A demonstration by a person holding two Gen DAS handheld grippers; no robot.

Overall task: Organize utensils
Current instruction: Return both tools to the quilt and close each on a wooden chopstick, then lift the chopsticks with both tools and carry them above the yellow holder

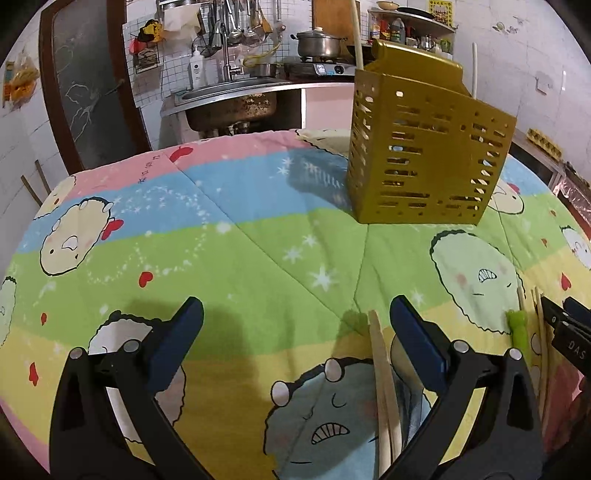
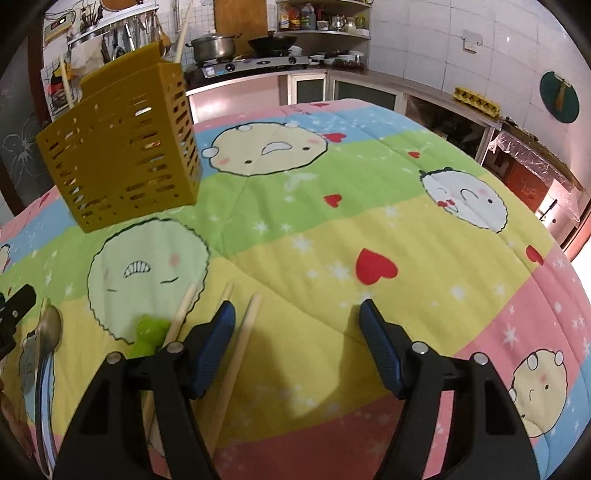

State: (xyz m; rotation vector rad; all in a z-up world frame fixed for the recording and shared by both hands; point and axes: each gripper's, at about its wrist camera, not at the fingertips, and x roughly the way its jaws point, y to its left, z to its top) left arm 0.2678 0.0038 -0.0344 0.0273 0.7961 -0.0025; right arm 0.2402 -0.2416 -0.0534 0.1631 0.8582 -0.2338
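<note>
A yellow slotted utensil holder [image 1: 428,147] stands on the cartoon quilt [image 1: 240,251], with two pale sticks rising from it; it also shows in the right wrist view [image 2: 122,147]. My left gripper [image 1: 295,314] is open and empty above the quilt. A pair of wooden chopsticks [image 1: 384,384] lies just inside its right finger, over a metal spoon [image 1: 402,362]. A green-handled utensil [image 1: 517,328] lies further right. My right gripper [image 2: 297,314] is open and empty. Wooden chopsticks [image 2: 240,354] lie by its left finger, with the green utensil [image 2: 147,332] and the metal spoon [image 2: 50,332] to the left.
The quilt [image 2: 369,221] covers the whole table. Behind it are a sink [image 1: 236,99], a stove with a pot [image 1: 317,44], hanging ladles and shelves of bottles [image 2: 317,18]. A counter with cabinets [image 2: 443,107] runs along the right wall.
</note>
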